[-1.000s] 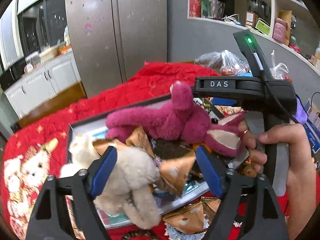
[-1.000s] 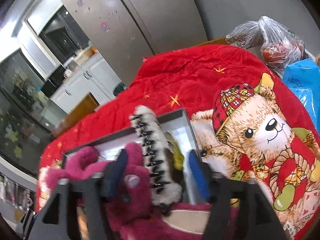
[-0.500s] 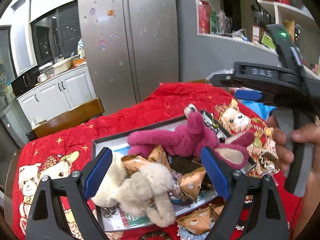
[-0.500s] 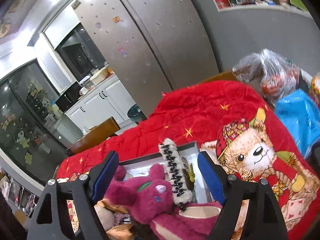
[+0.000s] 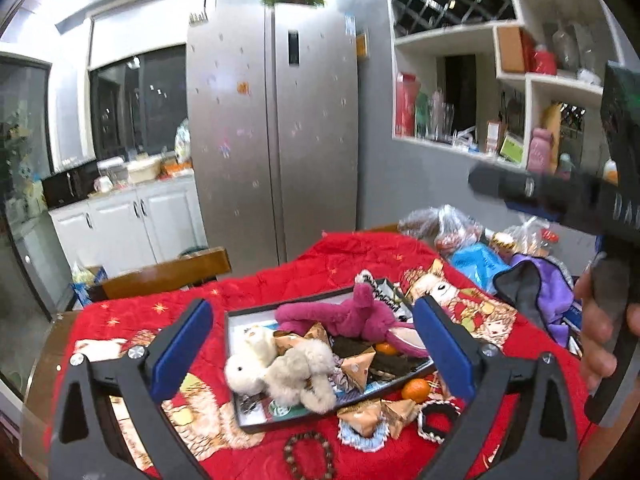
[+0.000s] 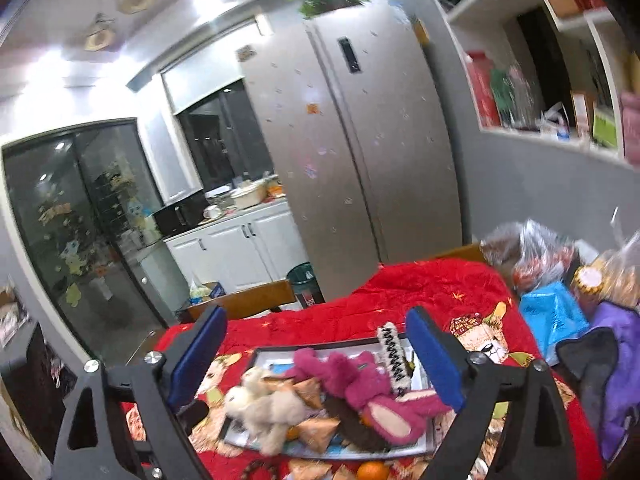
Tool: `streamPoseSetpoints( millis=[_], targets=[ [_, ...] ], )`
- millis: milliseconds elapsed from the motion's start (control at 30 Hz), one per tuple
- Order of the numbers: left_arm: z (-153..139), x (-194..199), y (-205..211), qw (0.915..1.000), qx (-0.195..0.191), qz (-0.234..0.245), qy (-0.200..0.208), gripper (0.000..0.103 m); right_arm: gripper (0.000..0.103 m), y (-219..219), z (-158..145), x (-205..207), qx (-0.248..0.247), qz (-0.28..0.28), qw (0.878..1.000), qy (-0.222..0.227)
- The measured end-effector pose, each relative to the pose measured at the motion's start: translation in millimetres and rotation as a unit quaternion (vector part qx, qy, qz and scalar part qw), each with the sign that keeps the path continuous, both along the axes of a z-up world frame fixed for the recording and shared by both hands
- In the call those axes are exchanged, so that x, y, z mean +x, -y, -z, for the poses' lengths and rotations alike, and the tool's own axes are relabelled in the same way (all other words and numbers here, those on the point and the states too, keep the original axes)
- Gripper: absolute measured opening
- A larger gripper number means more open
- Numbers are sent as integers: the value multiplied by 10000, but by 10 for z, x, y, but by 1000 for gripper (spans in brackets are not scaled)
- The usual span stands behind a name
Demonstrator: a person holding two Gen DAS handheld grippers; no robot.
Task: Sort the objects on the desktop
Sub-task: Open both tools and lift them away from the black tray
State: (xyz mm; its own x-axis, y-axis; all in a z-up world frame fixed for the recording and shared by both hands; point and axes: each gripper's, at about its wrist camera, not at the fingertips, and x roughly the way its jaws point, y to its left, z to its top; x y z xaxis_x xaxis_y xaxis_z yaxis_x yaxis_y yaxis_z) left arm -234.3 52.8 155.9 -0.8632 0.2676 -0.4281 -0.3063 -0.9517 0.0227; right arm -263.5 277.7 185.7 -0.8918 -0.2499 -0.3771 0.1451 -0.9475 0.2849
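A dark-framed tray [image 5: 233,364] on the red bear-print quilt holds a pink plush toy [image 5: 360,316], a cream plush toy [image 5: 280,368], gold triangular packets and a black-and-white hair clip [image 5: 376,292]. An orange [image 5: 416,389], more gold packets [image 5: 360,416] and a bead bracelet [image 5: 308,452] lie on the quilt in front of it. My left gripper [image 5: 312,344] hangs well above and back from the tray, jaws opening, with nothing between them. My right gripper [image 6: 316,358] is likewise raised over the tray [image 6: 320,346] and pink plush [image 6: 360,380], jaws opening and empty.
Plastic bags [image 5: 448,228], a blue bag [image 5: 476,260] and a purple cloth [image 5: 548,292] crowd the table's far right. A wooden chair [image 5: 168,276] stands at the far edge. A person's hand [image 5: 600,340] holds the other gripper's handle at the right of the left wrist view.
Both grippers have risen and drawn back from the tray, and their jaws have spread wider. The plush toys stay lying in the tray and look smaller and farther off.
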Motion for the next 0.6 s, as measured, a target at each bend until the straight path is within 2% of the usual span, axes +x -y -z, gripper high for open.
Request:
streamPoseSetpoints(
  millis=[100,200,333,400,467,533,600],
  targets=[
    [-151,387,110,9999,12,71,-150,102,94,142,-92,336,319,-141,9994,-90],
    [-247,753,192,9998,-10,-7,-213,102,94,178,-151,628,367,-218,9990,-125],
    [-181,1188,247,9995,-124,-118,-264,103,94,141,-184,1103,482,-28,9984,-280],
    [35,1435,306,9991,-134,-362,-199,103,95,113,-107,1348,399,13,9986,-341],
    [368,1646,384,9992,68,-390,54,103,95,75,129,1627,122,49,9995,-279],
    [742,1804,451,9977,360,-261,506,103,95,23,511,1922,-163,220,9995,-135],
    [1080,1889,444,9938,467,-162,994,102,95,-38,879,2133,-325,413,9986,22]
  ],
)
